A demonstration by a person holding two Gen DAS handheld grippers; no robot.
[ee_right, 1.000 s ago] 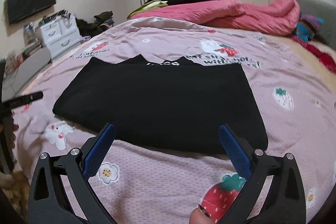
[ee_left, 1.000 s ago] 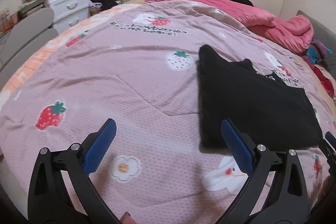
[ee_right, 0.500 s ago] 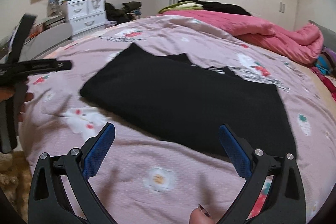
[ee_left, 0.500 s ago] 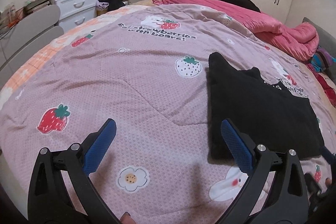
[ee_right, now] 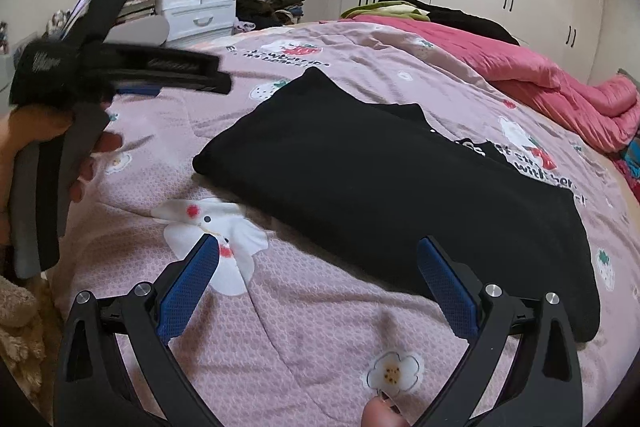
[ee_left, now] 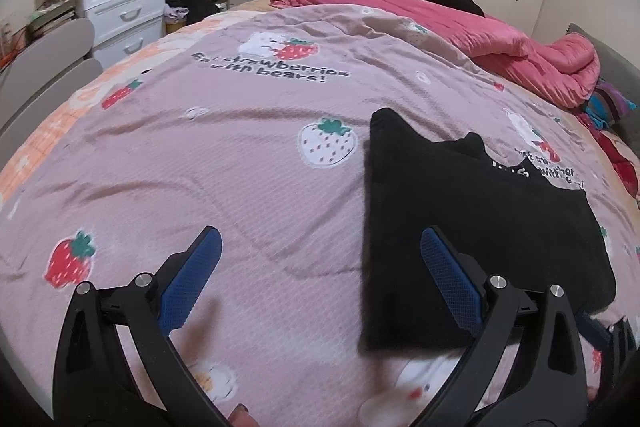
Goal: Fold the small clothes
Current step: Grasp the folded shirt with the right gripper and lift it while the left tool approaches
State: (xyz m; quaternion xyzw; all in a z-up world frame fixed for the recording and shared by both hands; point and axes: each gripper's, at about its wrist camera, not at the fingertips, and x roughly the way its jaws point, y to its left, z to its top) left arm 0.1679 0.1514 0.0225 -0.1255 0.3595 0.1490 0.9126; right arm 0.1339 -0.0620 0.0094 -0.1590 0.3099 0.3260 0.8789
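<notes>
Only from right wrist, left tongs (ee_right: pixel 192 77) visible, hand-held, beside black garment (ee_right: pixel 400 187)

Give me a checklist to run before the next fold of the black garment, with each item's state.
1. Left claw open and empty: ok, its pads stand wide apart with nothing between them.
2. Right claw open and empty: ok, same wide gap, nothing held.
3. Black garment lying flat on the pink quilt: ok, it is already partly folded, with straight edges.
4. Nothing lying on the garment: ok in both views.
5. Left claw lined up with a garment edge: not ok, only its right pad overlaps the fabric; the other is over bare quilt.
6. Layers underneath lying smooth: cannot tell, they are hidden.
</notes>
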